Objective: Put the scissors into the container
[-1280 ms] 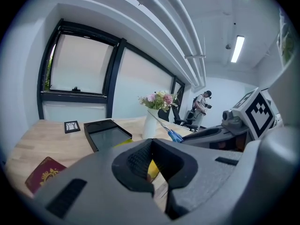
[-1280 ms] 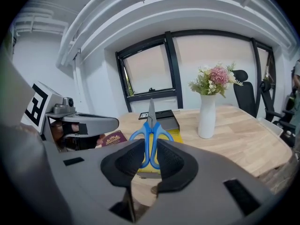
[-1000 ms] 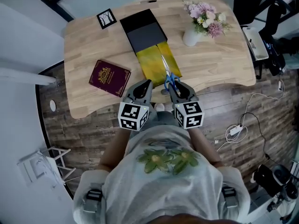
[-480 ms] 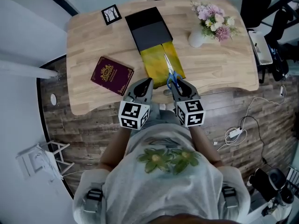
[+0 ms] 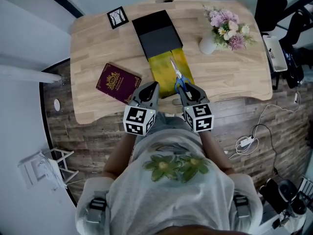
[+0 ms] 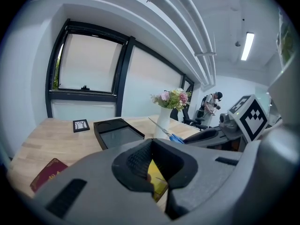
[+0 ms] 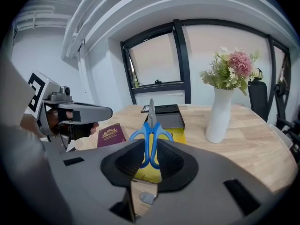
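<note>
The blue-handled scissors (image 5: 177, 76) are held by their handles in my right gripper (image 5: 182, 88), blades pointing away from me over the yellow tray (image 5: 165, 65). That tray sticks out of the black container (image 5: 157, 33) toward the table's near edge. In the right gripper view the scissors (image 7: 151, 125) stand upright between the pads of the right gripper (image 7: 150, 159), with the black container (image 7: 165, 112) straight behind. My left gripper (image 5: 154, 87) hovers just left of the tray, jaws together and holding nothing. The left gripper view shows the scissors (image 6: 169, 135) to its right.
A maroon book (image 5: 118, 83) lies left of the tray. A white vase of flowers (image 5: 215, 37) stands at the right, a small framed picture (image 5: 116, 17) at the back left. The wooden table's (image 5: 234, 77) near edge runs just under both grippers. Cables and chairs lie off to the right.
Both grippers have edged forward toward the table, carrying the scissors a little farther over the yellow tray. The grip on the scissors looks the same.
</note>
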Demonstrator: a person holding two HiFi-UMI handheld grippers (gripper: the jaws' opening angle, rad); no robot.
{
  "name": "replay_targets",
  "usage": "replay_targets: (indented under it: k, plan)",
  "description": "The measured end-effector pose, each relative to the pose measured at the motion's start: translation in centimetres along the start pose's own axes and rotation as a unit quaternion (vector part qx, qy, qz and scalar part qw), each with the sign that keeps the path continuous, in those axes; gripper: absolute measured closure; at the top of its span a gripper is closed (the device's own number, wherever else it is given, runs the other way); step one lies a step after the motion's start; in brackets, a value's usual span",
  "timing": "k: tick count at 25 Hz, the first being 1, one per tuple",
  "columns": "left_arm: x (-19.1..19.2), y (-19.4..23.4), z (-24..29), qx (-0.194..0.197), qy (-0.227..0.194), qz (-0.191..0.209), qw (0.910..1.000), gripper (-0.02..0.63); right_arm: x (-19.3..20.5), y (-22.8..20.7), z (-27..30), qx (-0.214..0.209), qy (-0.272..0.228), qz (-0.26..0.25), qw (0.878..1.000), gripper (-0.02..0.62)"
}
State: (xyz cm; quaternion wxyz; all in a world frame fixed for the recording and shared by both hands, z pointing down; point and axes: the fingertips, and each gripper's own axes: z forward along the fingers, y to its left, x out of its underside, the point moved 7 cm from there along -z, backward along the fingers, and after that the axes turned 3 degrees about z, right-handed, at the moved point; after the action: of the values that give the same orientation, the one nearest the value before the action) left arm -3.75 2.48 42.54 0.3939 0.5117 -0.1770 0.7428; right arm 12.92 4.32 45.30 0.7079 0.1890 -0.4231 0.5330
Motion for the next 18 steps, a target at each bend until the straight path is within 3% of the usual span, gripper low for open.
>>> replay_targets:
  k: [10, 18]
  plan:
    - [-1.1, 2.0, 2.0, 0.007, 0.001, -0.005, 1.0, 0.6, -0.2, -0.6, 2.2, -0.013, 0.035, -0.04, 0.998, 0.514]
    - [-1.1, 4.1, 3.4, -0.003, 0.007, -0.016, 0.9998, 0.598, -0.2, -1.7, 3.8, -0.017, 0.058, -0.043, 0.997, 0.514]
